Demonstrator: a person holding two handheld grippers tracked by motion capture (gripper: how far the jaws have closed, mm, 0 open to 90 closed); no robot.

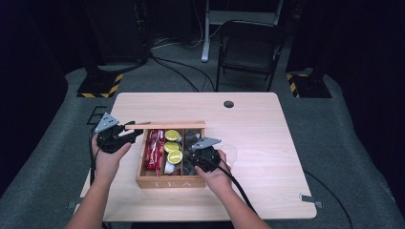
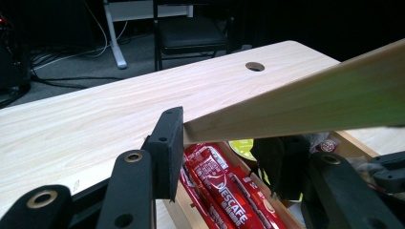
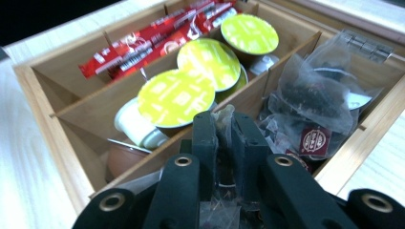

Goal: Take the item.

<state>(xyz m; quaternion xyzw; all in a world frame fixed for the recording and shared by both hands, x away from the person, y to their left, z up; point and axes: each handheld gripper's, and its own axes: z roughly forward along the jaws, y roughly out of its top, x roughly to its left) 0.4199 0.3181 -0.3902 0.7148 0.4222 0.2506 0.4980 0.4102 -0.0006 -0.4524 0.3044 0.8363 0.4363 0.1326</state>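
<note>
A wooden box [image 1: 165, 182] marked TEA stands on the table, its lid [image 1: 167, 125] raised. My left gripper [image 1: 136, 135] is at the lid's left end; in the left gripper view the lid [image 2: 296, 102] runs between my jaws, which are shut on it. Inside lie red Nescafe sticks [image 3: 143, 45], yellow-topped capsules [image 3: 207, 64] and clear tea bags [image 3: 315, 102]. My right gripper [image 3: 223, 133] is low over the box's right compartment, shut on a crumpled tea bag whose top pokes up between the fingers. From above, this right gripper [image 1: 195, 153] sits over the box's right part.
The light wooden table [image 1: 258, 138] has open surface to the right and behind the box, with a cable hole [image 1: 229, 104] near its far edge. A clear round object [image 1: 230, 151] lies just right of the box. A black chair [image 1: 248, 47] stands beyond the table.
</note>
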